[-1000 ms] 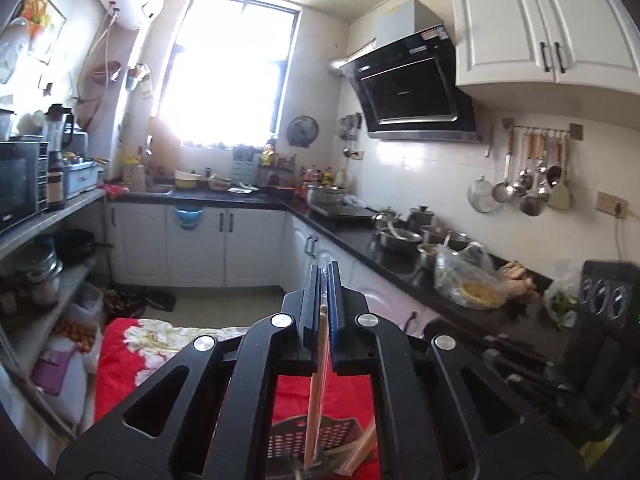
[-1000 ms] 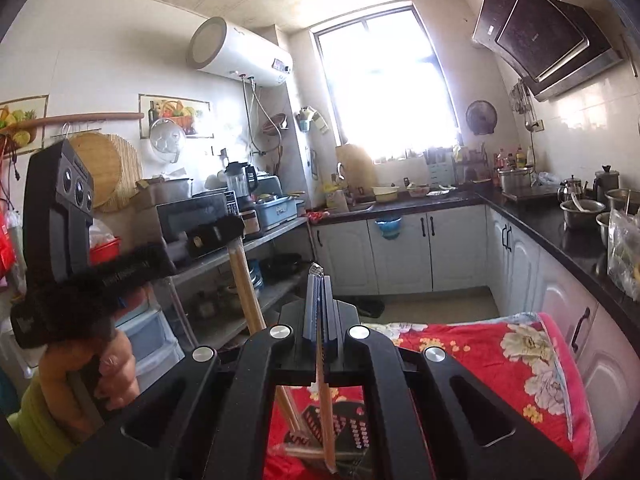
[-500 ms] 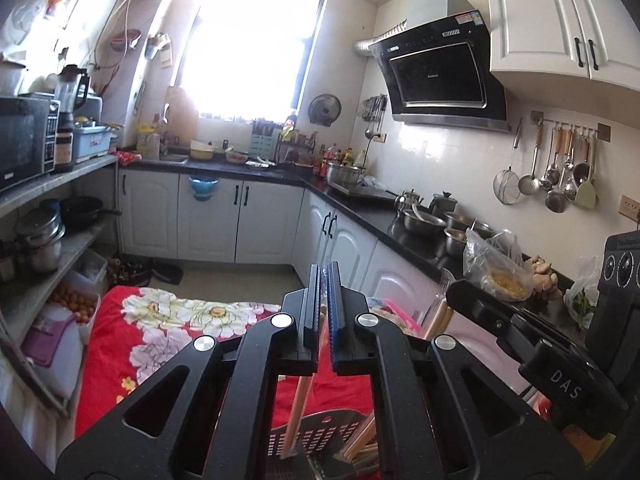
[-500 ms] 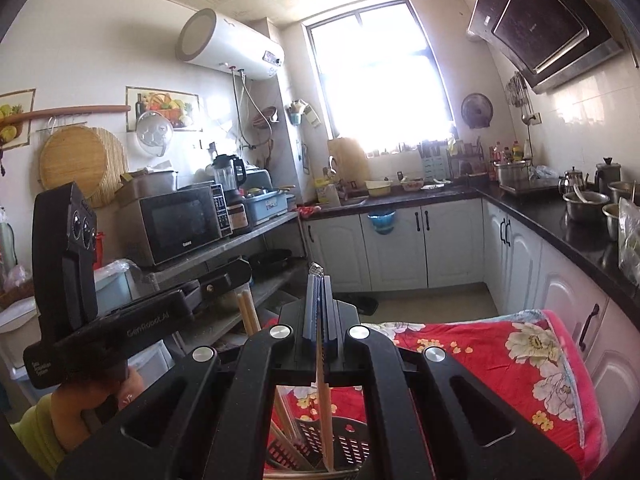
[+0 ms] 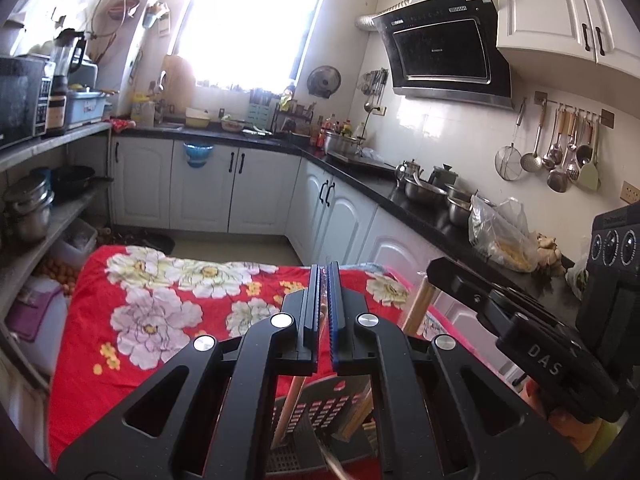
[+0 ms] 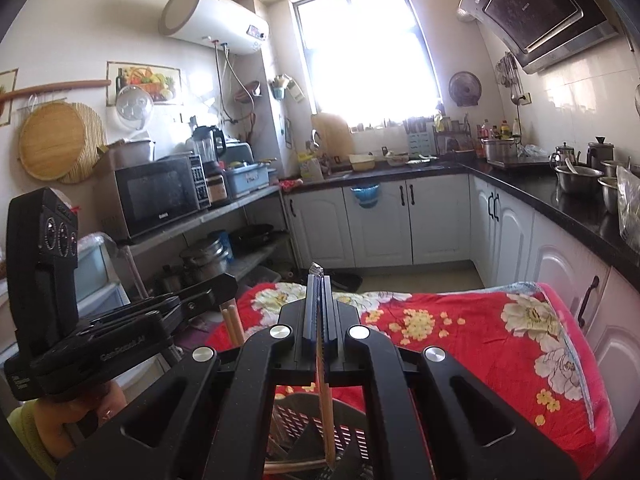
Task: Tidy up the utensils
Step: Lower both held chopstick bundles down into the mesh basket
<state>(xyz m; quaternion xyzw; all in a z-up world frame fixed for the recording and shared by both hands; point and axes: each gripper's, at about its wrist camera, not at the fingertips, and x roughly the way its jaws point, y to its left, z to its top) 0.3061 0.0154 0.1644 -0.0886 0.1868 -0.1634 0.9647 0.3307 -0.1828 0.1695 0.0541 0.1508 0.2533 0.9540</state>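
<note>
My left gripper [image 5: 323, 268] is shut on a wooden chopstick [image 5: 289, 406] that slants down into a dark slotted utensil basket [image 5: 320, 412] just below it. My right gripper [image 6: 318, 276] is shut on another wooden chopstick [image 6: 325, 408], whose lower end reaches into the same basket [image 6: 352, 436]. In the left wrist view the right gripper [image 5: 436, 274] sits close on the right with its stick [image 5: 416, 304] hanging under it. In the right wrist view the left gripper [image 6: 226, 282] is close on the left, with wooden stick ends [image 6: 233, 322] below its tip.
The basket stands on a table covered by a red floral cloth [image 5: 160, 312]. A black counter [image 5: 424, 216] with pots and a plastic bag runs along the right. Shelves [image 6: 224, 216] with a microwave stand on the left. A hand [image 6: 100, 408] holds the left gripper.
Both grippers have sunk toward the table and drawn closer together. The chopsticks reach further down into the basket, and more of the red cloth shows.
</note>
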